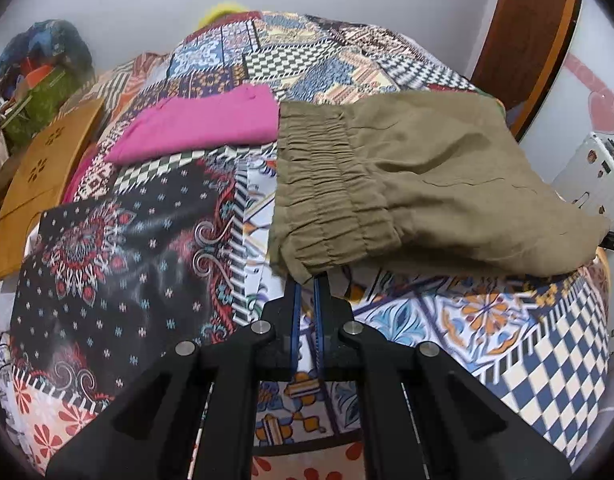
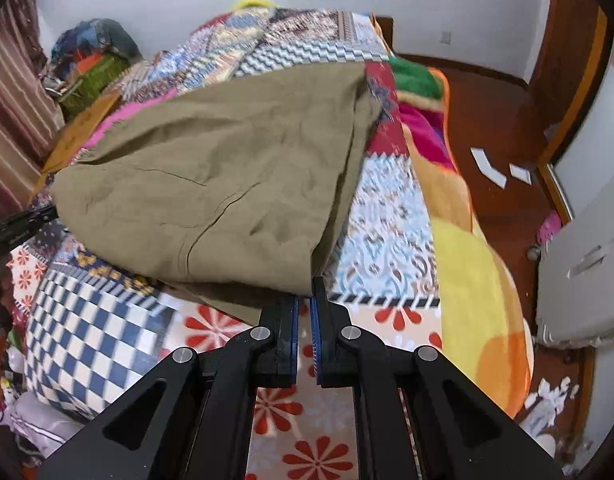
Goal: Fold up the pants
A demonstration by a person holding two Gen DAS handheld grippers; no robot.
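Landmark: the patchwork bedspread (image 1: 507, 340) is taken as reference for every place.
Pink garment (image 1: 199, 124): already folded flat, lying on the bedspread beyond and to the left of the pants.
Pants (image 1: 427, 184): olive, doubled over; the far part is draped on the bedspread, the near edge is held just above it.
Left gripper (image 1: 307, 280): jaws narrowed onto the gathered elastic waistband corner.
Right gripper (image 2: 305, 300): jaws pinched together on the near fabric corner.
Done: judged from the doubled layers, one fold is largely made.
Left: the held edge is not yet laid down and released; further folds and smoothing are probably needed.
Left wrist view only: waistband (image 1: 323, 184), pink garment in full, wooden board (image 1: 39, 184) at the bedspread's left edge.
Right wrist view only: bright blanket (image 2: 467, 240) hanging off the bedspread's right side, wooden floor (image 2: 507, 120), paper scraps (image 2: 489, 168).
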